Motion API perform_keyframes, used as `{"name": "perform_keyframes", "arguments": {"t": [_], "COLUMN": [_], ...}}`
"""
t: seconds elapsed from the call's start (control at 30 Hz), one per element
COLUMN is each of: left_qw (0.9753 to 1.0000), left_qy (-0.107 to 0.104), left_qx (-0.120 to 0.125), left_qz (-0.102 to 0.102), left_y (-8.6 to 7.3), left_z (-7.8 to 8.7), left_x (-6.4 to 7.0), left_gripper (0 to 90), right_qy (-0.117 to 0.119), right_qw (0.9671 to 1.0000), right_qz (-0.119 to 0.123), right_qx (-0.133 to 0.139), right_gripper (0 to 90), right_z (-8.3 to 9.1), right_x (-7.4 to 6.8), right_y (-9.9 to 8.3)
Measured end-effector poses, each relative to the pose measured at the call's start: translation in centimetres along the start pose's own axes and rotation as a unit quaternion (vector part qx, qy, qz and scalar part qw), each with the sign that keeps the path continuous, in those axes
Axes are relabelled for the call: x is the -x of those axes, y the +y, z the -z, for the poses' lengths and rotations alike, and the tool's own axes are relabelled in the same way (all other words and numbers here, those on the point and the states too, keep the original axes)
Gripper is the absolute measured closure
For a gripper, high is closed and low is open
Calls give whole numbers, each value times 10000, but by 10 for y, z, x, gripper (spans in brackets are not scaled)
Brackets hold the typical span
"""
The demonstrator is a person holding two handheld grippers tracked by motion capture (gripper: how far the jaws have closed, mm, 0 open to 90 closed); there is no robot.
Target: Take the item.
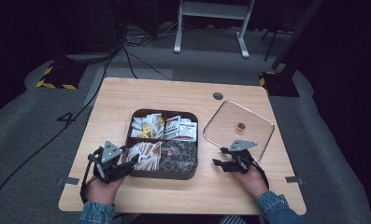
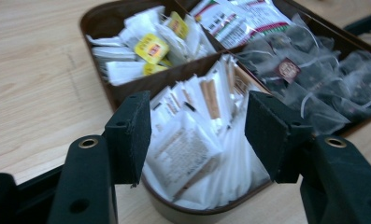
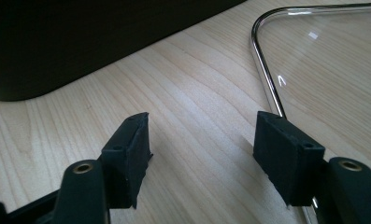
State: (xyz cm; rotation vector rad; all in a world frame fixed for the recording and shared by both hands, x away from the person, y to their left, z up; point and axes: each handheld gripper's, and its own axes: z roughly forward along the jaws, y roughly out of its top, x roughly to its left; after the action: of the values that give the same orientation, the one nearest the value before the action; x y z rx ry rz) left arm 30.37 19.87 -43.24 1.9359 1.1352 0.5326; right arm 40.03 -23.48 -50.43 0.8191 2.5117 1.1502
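Note:
A dark brown four-compartment box point(image 1: 191, 175) sits mid-table, packed with tea bags and sachets. My left gripper point(image 1: 132, 161) is open at its near-left corner, jaws spread over the white and brown sachets point(image 2: 192, 140) in that compartment point(image 2: 174, 212). Yellow-tagged tea bags point(image 2: 150, 46) fill the far-left section, dark pyramid bags point(image 2: 314, 79) the near-right one. A clear glass lid point(image 1: 255, 133) with a small knob point(image 1: 240, 126) lies flat to the right of the box. My right gripper point(image 1: 219, 156) is open above bare table between the box wall point(image 3: 57, 42) and the lid's metal rim point(image 3: 266, 70).
The wooden table point(image 1: 141, 95) has bare room behind the box and along its front edge. A round cable grommet point(image 1: 217, 95) sits near the back edge. Cables and a desk frame point(image 1: 211, 18) stand on the grey floor beyond.

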Motion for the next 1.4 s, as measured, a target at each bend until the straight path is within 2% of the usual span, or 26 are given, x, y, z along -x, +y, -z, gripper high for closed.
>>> {"name": "perform_keyframes", "arguments": {"t": [0.1, 0.2, 0.27, 0.37, 0.4, 0.43, 0.47, 0.53, 0.63, 0.67, 0.7, 0.73, 0.77, 0.8, 0.87, 1.03, 1.1, 1.13, 1.17, 1.2, 1.33, 1.37, 1.4], "left_qw": [9993, 9986, 9982, 9976, 9976, 9972, 9972, 9956, 9945, 9945, 9938, 9938, 9936, 9936, 9920, 9909, 9864, 9864, 9838, 9832, 9831, 9844, 9846], "left_qy": [-269, -214, -210, -27, -27, 87, 87, 250, 346, 346, 452, 452, 589, 589, 884, 892, 997, 997, 1065, 1066, 1110, 1088, 1095], "left_qx": [-238, -421, -508, -661, -661, -721, -721, -875, -964, -964, -995, -995, -932, -932, -865, -998, -1257, -1257, -1376, -1416, -1417, -1350, -1329], "left_qz": [-128, -233, -227, -221, -221, -184, -184, -214, -206, -206, -226, -226, -228, -228, -237, -154, -354, -354, -429, -430, -349, -306, -297], "left_y": [0, 1, 1, 1, 1, 1, 1, 1, 1, 1, 2, 2, 2, 2, 3, 1, 0, 0, -1, -1, -1, 0, 0], "left_z": [-9, -15, -18, -24, -24, -26, -26, -31, -34, -34, -33, -33, -31, -31, -24, -26, -33, -33, -37, -37, -35, -33, -32], "left_x": [6, 11, 11, 11, 11, 11, 11, 11, 10, 10, 9, 9, 8, 8, 5, 3, 7, 7, 8, 7, 5, 3, 3], "left_gripper": [418, 418, 419, 435, 446, 454, 460, 479, 520, 548, 574, 596, 619, 631, 657, 678, 688, 698, 715, 730, 849, 855, 859], "right_qy": [3, 4, 4, 4, 5, 5, 5, 6, 10, 10, 17, 17, 21, 21, 22, 22, 23, 23, 23, 24, 23, 23, 23], "right_qw": [10000, 10000, 10000, 10000, 10000, 10000, 10000, 10000, 10000, 10000, 10000, 10000, 10000, 10000, 10000, 10000, 10000, 10000, 10000, 10000, 10000, 10000, 10000], "right_qz": [0, 1, 0, 12, 16, 15, 15, 16, 29, 29, 36, 36, 37, 37, 35, 34, 33, 33, 34, 34, 34, 34, 35], "right_qx": [-1, 0, 0, -4, -4, -3, -3, -1, -4, -4, -5, -5, -5, -5, -5, -5, -6, -6, -6, -6, -6, -6, -5], "right_gripper": [359, 359, 359, 357, 356, 356, 356, 356, 356, 356, 356, 356, 356, 356, 355, 356, 356, 356, 356, 355, 356, 356, 355], "right_z": [0, 0, 0, 0, 0, 0, 0, 0, 0, 0, 0, 0, 1, 1, 1, 1, 1, 1, 1, 1, 1, 1, 1], "right_x": [0, 0, 0, 0, 0, 0, 0, 0, 0, 0, -1, -1, -1, -1, -1, -1, -1, -1, -1, -1, -1, -1, -1], "right_y": [0, 0, 0, 0, 0, 0, 0, 0, 0, 0, 0, 0, 0, 0, 0, 0, 0, 0, 0, 0, 0, 0, 0]}}
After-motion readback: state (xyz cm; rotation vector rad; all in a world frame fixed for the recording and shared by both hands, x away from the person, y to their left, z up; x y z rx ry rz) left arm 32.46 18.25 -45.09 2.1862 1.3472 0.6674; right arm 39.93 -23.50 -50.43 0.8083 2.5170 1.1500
